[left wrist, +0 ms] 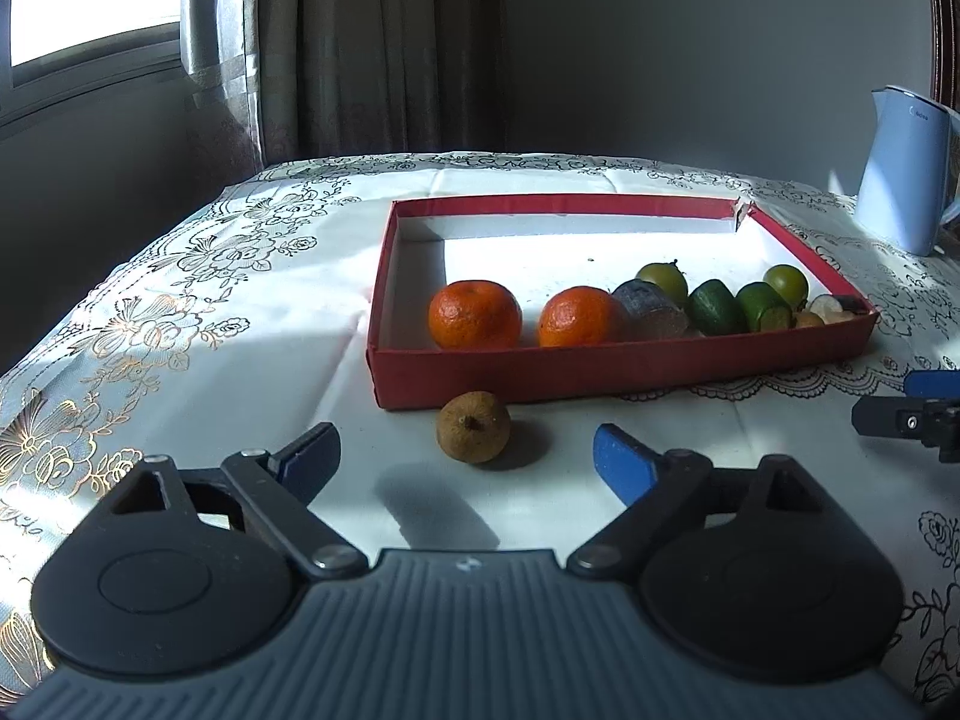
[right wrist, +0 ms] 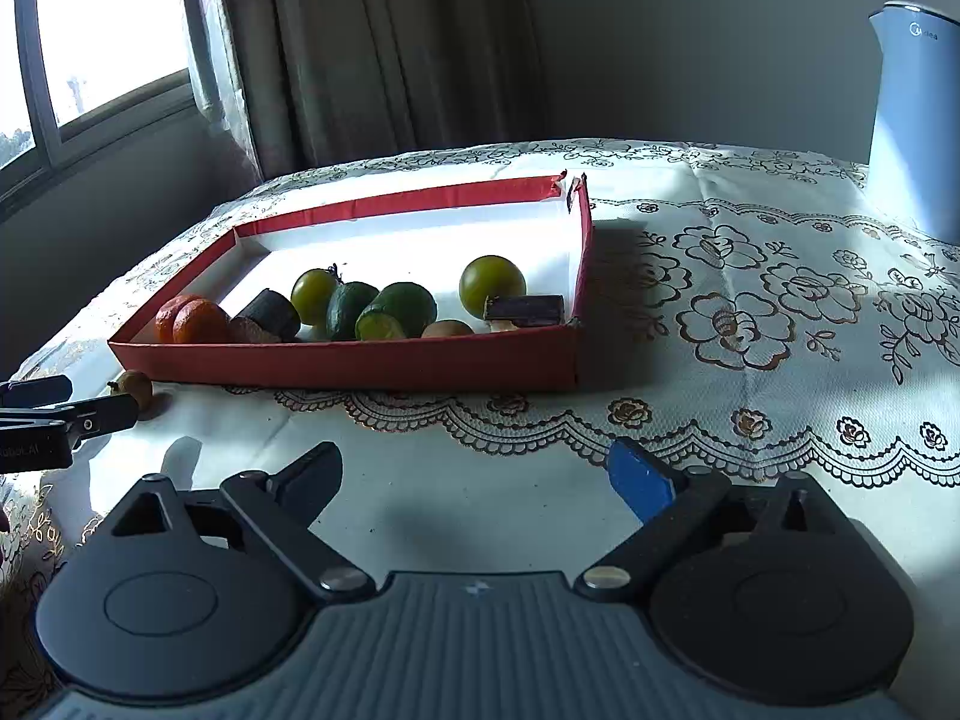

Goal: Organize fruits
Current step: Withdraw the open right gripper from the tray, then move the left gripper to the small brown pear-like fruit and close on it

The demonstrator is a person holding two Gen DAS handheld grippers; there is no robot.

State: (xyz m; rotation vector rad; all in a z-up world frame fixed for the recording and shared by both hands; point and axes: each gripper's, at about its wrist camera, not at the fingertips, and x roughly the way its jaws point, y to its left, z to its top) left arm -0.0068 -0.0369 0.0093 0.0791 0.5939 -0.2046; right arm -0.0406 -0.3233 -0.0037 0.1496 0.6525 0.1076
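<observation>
Red cardboard forms the shallow tray (left wrist: 600,369) on the tabletop (left wrist: 240,324), which is covered with a white cloth printed with flowers. Along the tray's near wall lies a row of fruit: two oranges (left wrist: 475,314) at the left end, then a dark translucent piece (left wrist: 651,307), two green cut pieces (left wrist: 713,306) with two round green fruits (left wrist: 786,284) behind them, and small pale bits in the right corner. From the right wrist view a dark flat bar (right wrist: 525,308) also shows in that corner. One brown fruit (left wrist: 474,435) sits outside the tray, on the cloth just in front of its near wall, toward the left end. The left gripper (left wrist: 468,459) hangs low over the cloth with its fingers (left wrist: 624,468) spread wide apart, the brown fruit just ahead of the gap and nothing held. The right gripper (right wrist: 474,471) is further right, in front of the tray's right half, fingers likewise apart and empty. A pale blue kettle (left wrist: 906,171) stands at the far right of the tabletop, well apart from the tray.
</observation>
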